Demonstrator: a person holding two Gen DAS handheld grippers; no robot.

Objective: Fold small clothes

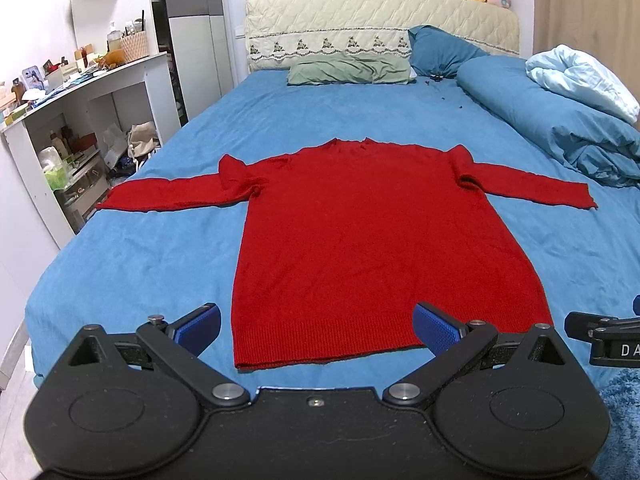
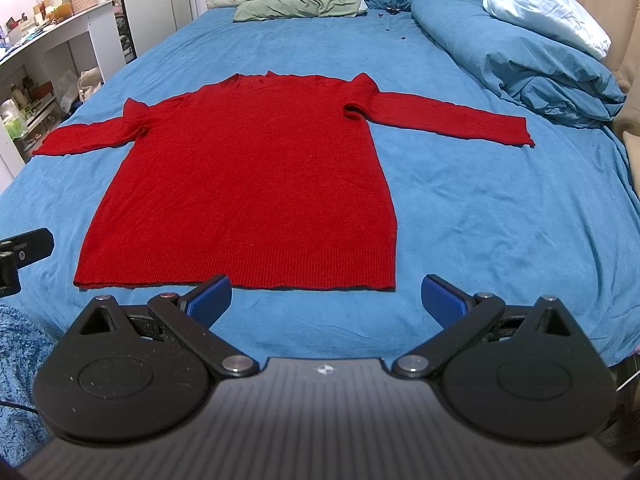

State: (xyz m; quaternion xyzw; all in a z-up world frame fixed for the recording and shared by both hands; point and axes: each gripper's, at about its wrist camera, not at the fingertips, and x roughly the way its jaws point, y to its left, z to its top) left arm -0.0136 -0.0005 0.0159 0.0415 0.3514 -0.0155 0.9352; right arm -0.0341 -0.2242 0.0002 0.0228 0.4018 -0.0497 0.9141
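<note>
A red knit sweater (image 1: pixel 360 232) lies flat on the blue bed, hem nearest me, neck toward the headboard, both sleeves spread out sideways. It also shows in the right wrist view (image 2: pixel 248 184). My left gripper (image 1: pixel 318 330) is open and empty, hovering over the hem near the bed's front edge. My right gripper (image 2: pixel 326 300) is open and empty, just in front of the hem's right part. The right gripper's body shows at the right edge of the left wrist view (image 1: pixel 604 336).
The blue bed sheet (image 1: pixel 140 264) covers the bed. A rolled blue duvet (image 1: pixel 552 116) with a pale blanket lies at the right. Green pillow (image 1: pixel 348 70) and blue pillow (image 1: pixel 440 50) lie at the headboard. A white shelf desk (image 1: pixel 80 120) stands left of the bed.
</note>
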